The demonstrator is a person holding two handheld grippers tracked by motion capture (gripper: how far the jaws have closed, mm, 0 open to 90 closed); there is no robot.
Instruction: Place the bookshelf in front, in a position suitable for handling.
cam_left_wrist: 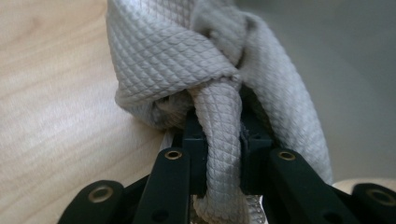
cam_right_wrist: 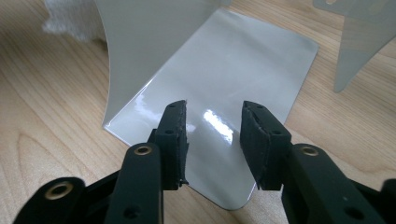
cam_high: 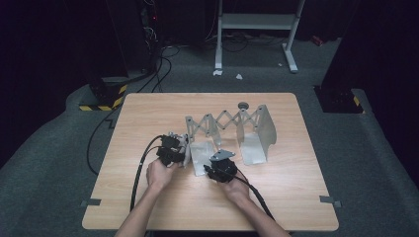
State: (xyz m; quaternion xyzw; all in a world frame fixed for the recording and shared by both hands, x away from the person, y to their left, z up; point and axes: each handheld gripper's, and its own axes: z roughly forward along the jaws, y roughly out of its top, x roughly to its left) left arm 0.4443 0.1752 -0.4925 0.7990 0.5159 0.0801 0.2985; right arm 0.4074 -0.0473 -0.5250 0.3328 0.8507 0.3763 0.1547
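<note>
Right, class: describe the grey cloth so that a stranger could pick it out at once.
Start at the light wooden table and find the grey metal expanding rack with its two shiny plates. At the rack's left end, the left gripper is shut on a bunched grey cloth with a quilted diamond texture. It is the soft, crumpled thing among hard, smooth metal.

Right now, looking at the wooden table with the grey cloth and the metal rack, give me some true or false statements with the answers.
1. The left tongs grip the grey textured cloth. True.
2. The right tongs hold the cloth. False: nothing sits between their jaws; they hover over a glossy grey metal plate.
3. The expandable grey metal rack stands on the light wooden table. True.
4. The rack lies on the floor. False: it is on the table.
</note>
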